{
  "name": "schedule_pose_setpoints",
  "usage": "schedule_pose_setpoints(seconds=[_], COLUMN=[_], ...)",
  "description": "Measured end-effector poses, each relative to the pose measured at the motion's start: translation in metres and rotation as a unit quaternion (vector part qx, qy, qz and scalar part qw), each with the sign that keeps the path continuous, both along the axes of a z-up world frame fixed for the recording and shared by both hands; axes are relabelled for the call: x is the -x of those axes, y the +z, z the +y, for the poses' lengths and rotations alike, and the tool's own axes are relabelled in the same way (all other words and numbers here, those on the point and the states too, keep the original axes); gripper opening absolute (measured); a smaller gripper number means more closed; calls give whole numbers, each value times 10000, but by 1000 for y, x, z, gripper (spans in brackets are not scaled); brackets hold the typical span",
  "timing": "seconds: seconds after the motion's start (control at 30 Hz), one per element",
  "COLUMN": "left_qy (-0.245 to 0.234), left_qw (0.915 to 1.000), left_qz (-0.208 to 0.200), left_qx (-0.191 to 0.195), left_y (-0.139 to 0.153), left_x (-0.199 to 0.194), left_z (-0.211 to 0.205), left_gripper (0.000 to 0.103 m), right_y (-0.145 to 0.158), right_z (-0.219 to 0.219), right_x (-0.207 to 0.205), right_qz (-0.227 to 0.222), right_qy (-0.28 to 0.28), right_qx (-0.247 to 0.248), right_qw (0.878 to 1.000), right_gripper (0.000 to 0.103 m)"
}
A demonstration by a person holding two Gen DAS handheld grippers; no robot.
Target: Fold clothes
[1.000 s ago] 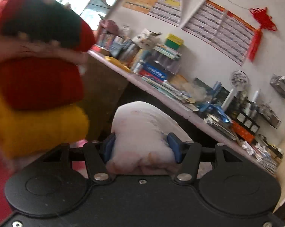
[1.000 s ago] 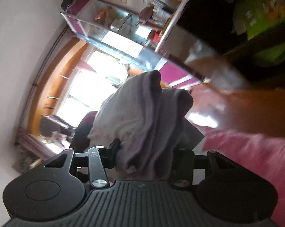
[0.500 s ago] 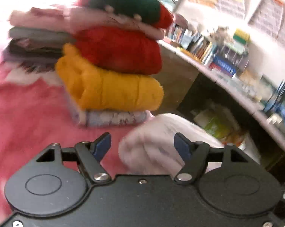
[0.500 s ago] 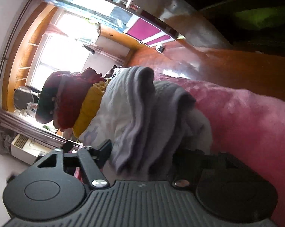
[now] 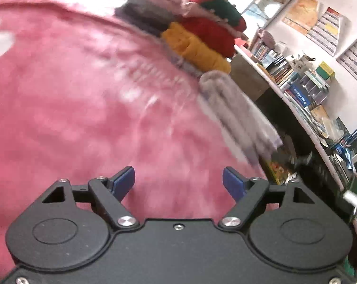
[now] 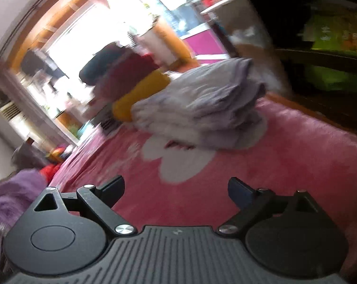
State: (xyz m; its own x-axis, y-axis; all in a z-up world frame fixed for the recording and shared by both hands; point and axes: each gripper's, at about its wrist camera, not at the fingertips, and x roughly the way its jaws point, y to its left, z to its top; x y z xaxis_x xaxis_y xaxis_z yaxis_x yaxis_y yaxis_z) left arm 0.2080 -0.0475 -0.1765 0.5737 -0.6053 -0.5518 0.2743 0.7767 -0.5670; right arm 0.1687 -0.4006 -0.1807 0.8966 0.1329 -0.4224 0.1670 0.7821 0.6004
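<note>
Now both wide apart and holding nothing, left gripper (image 5: 178, 181) and right gripper (image 6: 176, 188), with soft folded grey garment (image 6: 199, 116) near pink fluffy blanket (image 6: 296, 156) edge, maybe ready to slide off.

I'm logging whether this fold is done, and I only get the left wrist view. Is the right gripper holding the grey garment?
Observer: No. The right gripper is open with nothing between its fingers. The grey garment lies apart from it on the pink blanket.
Operator: Does it look folded from that side?
Observer: Yes, it shows stacked layers, and its near edge covers part of a white flower print.
Operator: Is there anything else to fold that I can't see?
Observer: Possibly. A purple garment lies heaped at the left edge of the right wrist view.
</note>
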Motion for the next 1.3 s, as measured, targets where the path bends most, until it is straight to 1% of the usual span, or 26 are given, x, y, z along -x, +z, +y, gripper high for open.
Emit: schedule_pose_setpoints(seconds=[0.03,0.1,0.13,0.17,0.2,0.27,0.3,0.33,0.4,0.43,0.5,0.53,0.6,0.67,0.73,0.83,0.93,0.97,1.03,1.13,1.23,1.3], left_qy=[32,106,162,280,399,646,822,997,1271,1385,1651,1740,1869,1996,2105,2275,2242,2217,2116,2012,2024,2059], left_qw=[10000,9996,9992,9983,9971,9931,9888,9834,9710,9643,9522,9486,9446,9409,9406,9394,9380,9378,9403,9432,9416,9432], left_qz=[9,24,32,38,44,-24,-130,-236,-361,-393,-419,-395,-465,-538,-642,-818,-969,-1009,-1015,-1096,-1091,-1126], left_qx=[-83,-258,-360,-504,-647,-977,-1238,-1498,-1994,-2222,-2535,-2615,-2657,-2685,-2586,-2431,-2461,-2475,-2465,-2405,-2460,-2352], left_y=[1,6,9,14,19,30,35,41,51,56,66,70,80,91,99,112,120,123,127,131,134,140], left_x=[10,27,34,40,47,60,69,78,93,100,112,116,125,134,143,153,161,163,167,176,180,185], left_z=[5,15,20,25,30,40,44,48,55,57,64,69,79,88,97,107,106,105,100,94,91,91], left_gripper=[81,82,84,88,94,94,95,97,101,101,102,102,102,102,102,102,102,102,102,102,102,102], right_y=[5,15,20,25,31,39,43,47,54,58,66,69,75,84,93,101,108,110,115,127,139,146], right_z=[12,36,49,61,72,97,109,121,143,152,169,176,191,206,216,225,232,233,236,237,237,237], right_x=[3,5,5,6,7,8,9,11,16,21,27,31,37,46,56,67,77,80,87,97,109,116], right_qz=[-42,-154,-162,-150,-109,38,106,144,197,177,201,256,361,413,449,552,651,672,661,553,412,331], right_qy=[164,521,677,835,996,1322,1494,1682,2030,2148,2332,2400,2512,2524,2518,2503,2516,2527,2513,2408,2344,2312], right_qx=[128,455,558,647,712,841,912,995,1140,1173,1240,1293,1447,1702,1883,1955,2064,2106,2205,2343,2469,2519], right_qw=[9998,9975,9960,9943,9924,9876,9845,9806,9723,9694,9643,9618,9564,9516,9482,9466,9433,9420,9401,9402,9394,9392], right_gripper=[94,101,103,103,103,103,103,103,103,103,103,103,103,103,103,103,103,103,103,103,103,103])
